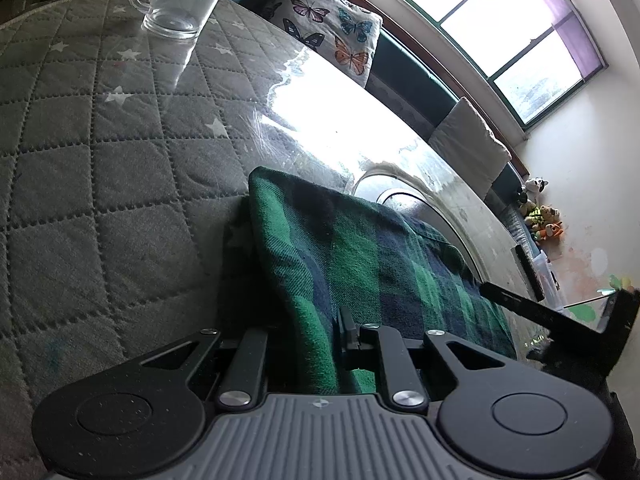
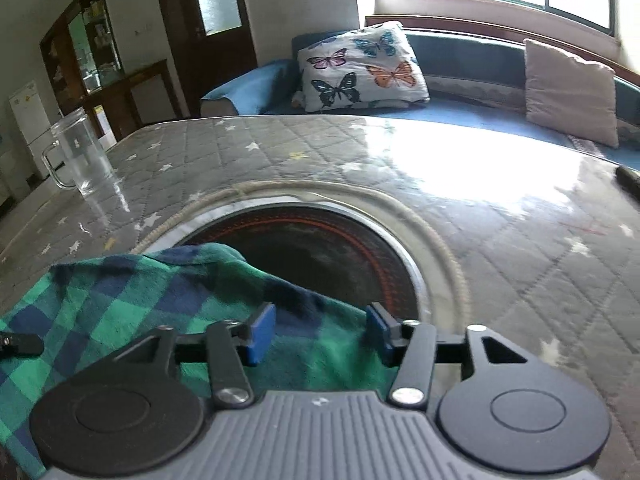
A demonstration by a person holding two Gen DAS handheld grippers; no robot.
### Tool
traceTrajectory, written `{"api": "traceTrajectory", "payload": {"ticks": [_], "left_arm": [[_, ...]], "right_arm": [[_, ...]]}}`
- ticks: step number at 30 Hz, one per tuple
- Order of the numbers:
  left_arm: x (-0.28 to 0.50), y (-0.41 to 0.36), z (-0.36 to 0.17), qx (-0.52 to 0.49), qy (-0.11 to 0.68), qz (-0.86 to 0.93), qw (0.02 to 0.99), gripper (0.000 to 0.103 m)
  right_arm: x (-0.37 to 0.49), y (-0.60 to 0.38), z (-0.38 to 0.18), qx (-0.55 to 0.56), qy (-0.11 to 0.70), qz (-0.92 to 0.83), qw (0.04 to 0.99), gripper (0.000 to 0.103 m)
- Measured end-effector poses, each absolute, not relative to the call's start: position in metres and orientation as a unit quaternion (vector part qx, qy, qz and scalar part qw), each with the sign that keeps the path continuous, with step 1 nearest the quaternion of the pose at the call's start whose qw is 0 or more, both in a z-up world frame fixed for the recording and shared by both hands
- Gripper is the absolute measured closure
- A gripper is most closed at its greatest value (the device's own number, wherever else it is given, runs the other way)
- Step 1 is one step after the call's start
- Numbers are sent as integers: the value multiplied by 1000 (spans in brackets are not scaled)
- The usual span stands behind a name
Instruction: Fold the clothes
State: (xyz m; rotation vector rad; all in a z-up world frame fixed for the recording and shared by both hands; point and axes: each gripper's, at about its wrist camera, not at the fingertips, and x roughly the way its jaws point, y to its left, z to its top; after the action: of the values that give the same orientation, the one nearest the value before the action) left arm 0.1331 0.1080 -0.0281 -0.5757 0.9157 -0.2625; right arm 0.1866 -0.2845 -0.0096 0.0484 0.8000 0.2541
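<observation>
A green and navy plaid garment (image 1: 360, 264) lies folded on the quilted grey table cover (image 1: 120, 184). My left gripper (image 1: 304, 330) is shut on its near folded edge. The right finger (image 1: 347, 328) shows against the cloth, and the left finger is hidden under the fold. In the right wrist view the same plaid garment (image 2: 132, 300) spreads to the left and partly over a round dark burner (image 2: 320, 252) set into the table. My right gripper (image 2: 320, 332) is open, its blue pads (image 2: 262, 334) apart with the cloth's right edge lying between them.
A clear glass mug (image 2: 78, 156) stands at the table's far left, seen also as a glass mug (image 1: 180, 0). A black remote (image 2: 628, 182) lies at the right edge. Behind the table is a blue bench with a butterfly pillow (image 2: 360, 68) and a beige cushion (image 2: 568, 92).
</observation>
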Motion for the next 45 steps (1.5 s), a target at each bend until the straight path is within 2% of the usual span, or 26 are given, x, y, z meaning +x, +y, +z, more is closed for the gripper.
{"api": "traceTrajectory", "payload": {"ticks": [11,21,27,29,33,37,40,42,45], "left_arm": [[132,108,-28,-269,434,-122,851,87],[132,106,-27,-263,434,-119,853,87],[132,105,-27,-260,434,-117,855,87],[132,103,-26,-257,434,-115,855,87],[133,101,-25,-252,435,-113,857,87],[132,100,-24,-249,437,-108,857,87],[132,99,-21,-247,438,-105,858,87],[130,98,-15,-246,431,-107,861,88],[127,95,-3,-242,422,-112,866,89]], "right_arm": [[158,-316,-18,45,400,99,910,45],[135,-324,-23,69,399,106,908,44],[128,-321,-24,76,397,113,908,55],[126,-320,-24,79,396,116,908,65],[122,-318,-25,84,395,121,907,76],[121,-316,-25,84,396,122,906,80],[121,-314,-25,75,396,120,907,79],[120,-312,-23,62,395,117,909,66],[112,-304,-11,27,370,112,922,63]]}}
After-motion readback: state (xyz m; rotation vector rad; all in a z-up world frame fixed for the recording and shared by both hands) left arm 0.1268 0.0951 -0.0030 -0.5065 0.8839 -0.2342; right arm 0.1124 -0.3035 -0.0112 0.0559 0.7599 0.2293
